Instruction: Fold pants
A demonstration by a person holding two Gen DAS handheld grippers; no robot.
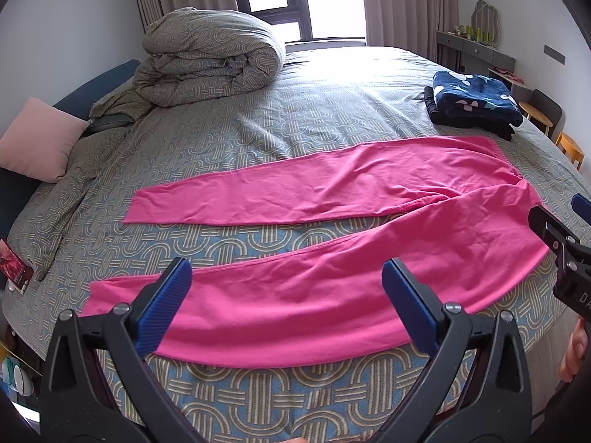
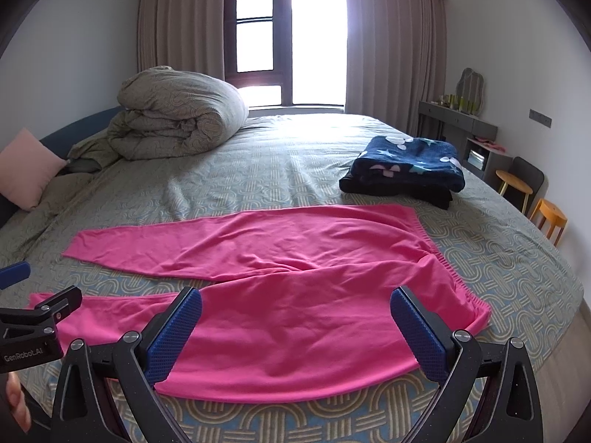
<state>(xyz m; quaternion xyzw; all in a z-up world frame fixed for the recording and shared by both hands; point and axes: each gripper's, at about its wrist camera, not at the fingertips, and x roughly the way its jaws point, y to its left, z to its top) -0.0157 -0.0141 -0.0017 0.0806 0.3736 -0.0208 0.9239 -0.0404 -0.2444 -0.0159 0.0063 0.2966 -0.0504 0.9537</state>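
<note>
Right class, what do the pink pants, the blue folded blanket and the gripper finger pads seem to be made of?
Pink pants: thin, matte stretch knit, probably; they lie limp with soft creases.
Blue folded blanket: fleece, likely; thick, fuzzy-looking surface with printed stars.
Finger pads: blue rubber or plastic, uncertain which; a fine moulded grip texture shows.

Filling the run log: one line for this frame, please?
stage: pre-fold | pink pants flat on bed, legs apart | left claw open, empty | right claw open, empty
</note>
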